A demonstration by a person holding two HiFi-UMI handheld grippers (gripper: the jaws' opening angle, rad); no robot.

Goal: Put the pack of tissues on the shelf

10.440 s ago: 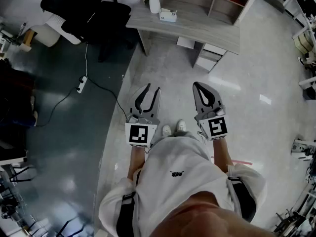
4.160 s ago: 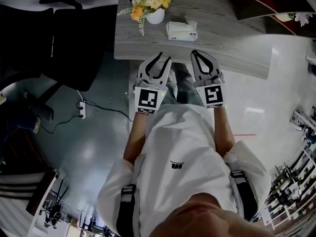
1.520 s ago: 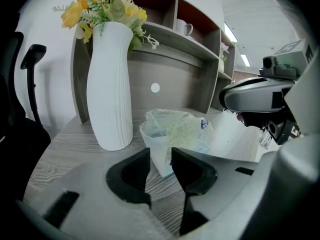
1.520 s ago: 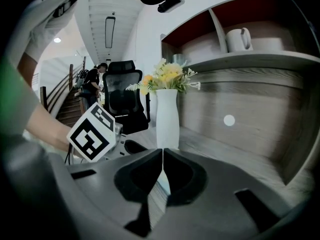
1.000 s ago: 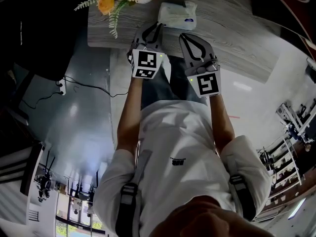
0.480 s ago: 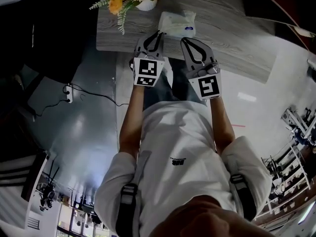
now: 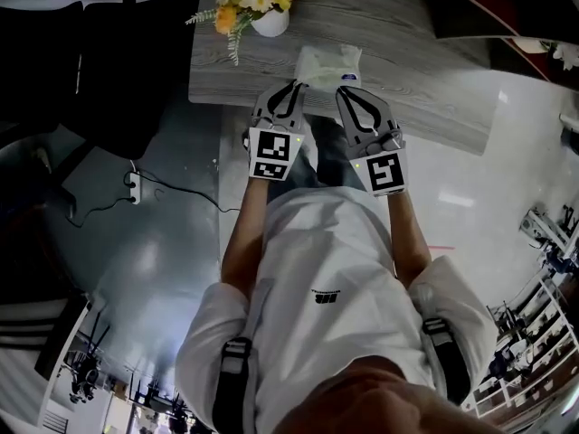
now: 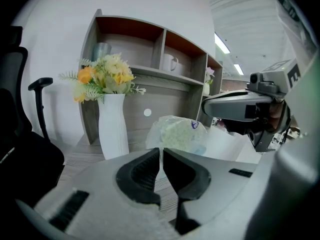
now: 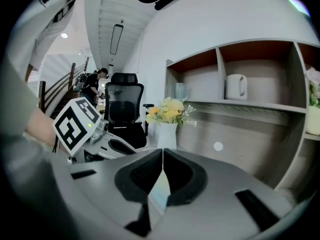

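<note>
Head view, steeply down: pale, crinkly plastic-wrapped pack of tissues [image 7: 330, 64] with a small blue mark, over the near part of the grey wood-grain surface [image 7: 416, 48], just right of a white vase [image 7: 270, 22] of yellow and orange flowers. Pinched at its near side from both ends: left gripper [image 7: 292, 87] fingers [image 8: 142, 171] closed on a sliver of wrapper, right gripper [image 7: 350, 91] fingers [image 9: 137, 176] likewise. Behind, a wooden shelf [image 8: 170, 76] with a mug [image 8: 170, 62]. Black office chair [image 7: 109, 70] at left, glossy floor [image 7: 163, 269] below

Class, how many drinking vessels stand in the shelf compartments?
2: a pale tumbler in the left compartment and a white mug in the next one. Compartments further right are cut off, so more may be hidden.
</note>
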